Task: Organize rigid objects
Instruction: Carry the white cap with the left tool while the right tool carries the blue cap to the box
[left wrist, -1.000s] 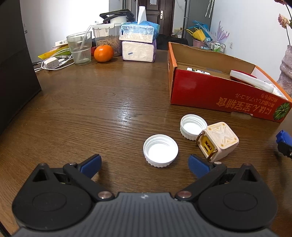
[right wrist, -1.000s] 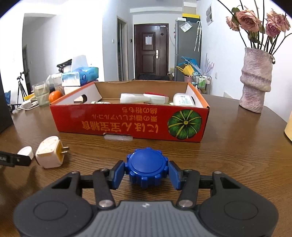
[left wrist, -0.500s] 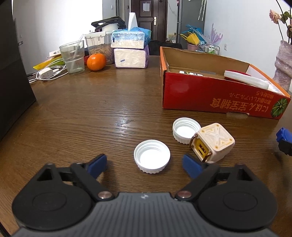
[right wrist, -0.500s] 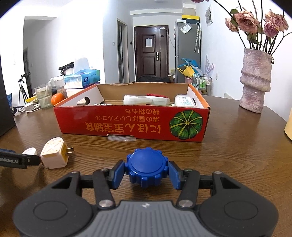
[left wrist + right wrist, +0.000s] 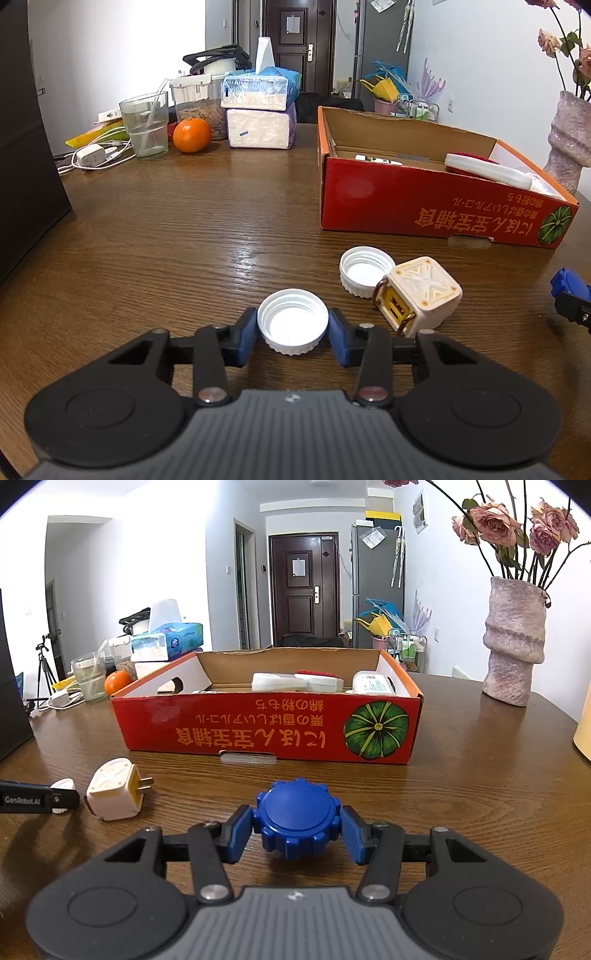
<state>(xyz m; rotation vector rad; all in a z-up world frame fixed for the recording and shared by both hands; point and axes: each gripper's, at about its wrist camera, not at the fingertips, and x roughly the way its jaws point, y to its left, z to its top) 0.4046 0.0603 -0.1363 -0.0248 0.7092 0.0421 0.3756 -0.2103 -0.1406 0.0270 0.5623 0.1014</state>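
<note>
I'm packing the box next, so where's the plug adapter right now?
In the left wrist view, the plug adapter lies on the table, right of centre, against the second white cap, before the red box.

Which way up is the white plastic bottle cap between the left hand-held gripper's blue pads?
Open side up: the white plastic bottle cap shows its threaded inner wall and floor.

left gripper clamping white cap, second cap beyond
</note>
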